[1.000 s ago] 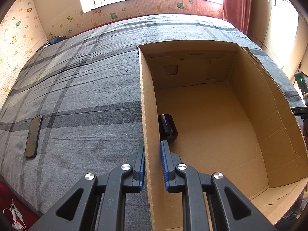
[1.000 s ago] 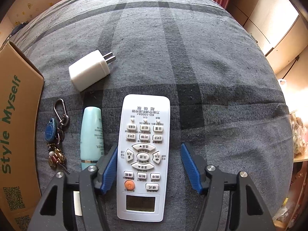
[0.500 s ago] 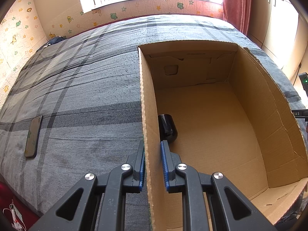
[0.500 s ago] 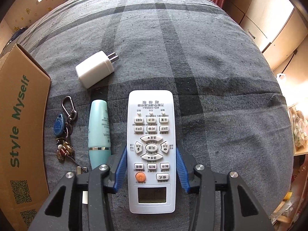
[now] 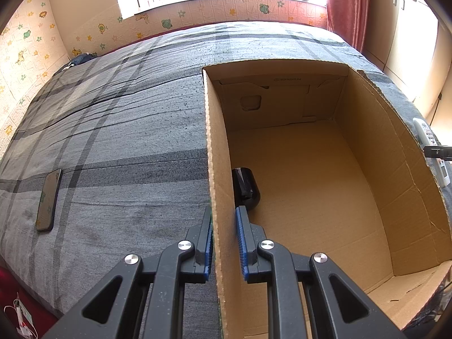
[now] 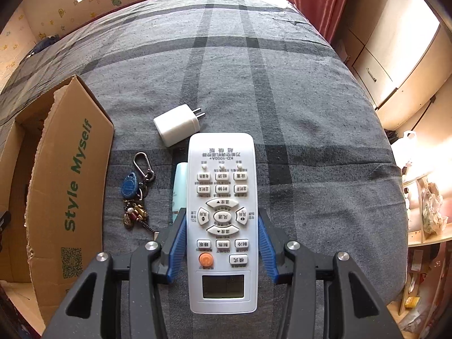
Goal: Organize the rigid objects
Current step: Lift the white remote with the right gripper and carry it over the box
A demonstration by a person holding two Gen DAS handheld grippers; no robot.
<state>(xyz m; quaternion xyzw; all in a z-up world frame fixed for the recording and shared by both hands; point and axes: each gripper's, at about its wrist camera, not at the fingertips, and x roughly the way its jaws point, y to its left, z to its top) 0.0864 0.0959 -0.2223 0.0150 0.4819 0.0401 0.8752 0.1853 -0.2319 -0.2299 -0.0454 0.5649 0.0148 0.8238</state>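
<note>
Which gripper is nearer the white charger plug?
Right. The right gripper holds the remote just before the charger plug; the left gripper clamps the cardboard box wall.

A grey plaid bedspread (image 6: 282, 99), red curtain (image 5: 347, 5) (by the window), and pale cupboards (image 6: 395, 56).

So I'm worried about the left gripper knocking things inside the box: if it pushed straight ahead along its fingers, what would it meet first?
Probably the black cylindrical object lying inside the cardboard box, just ahead of the left gripper, whose fingers clamp the box wall. How far ahead is hard to judge through the fisheye.
</note>
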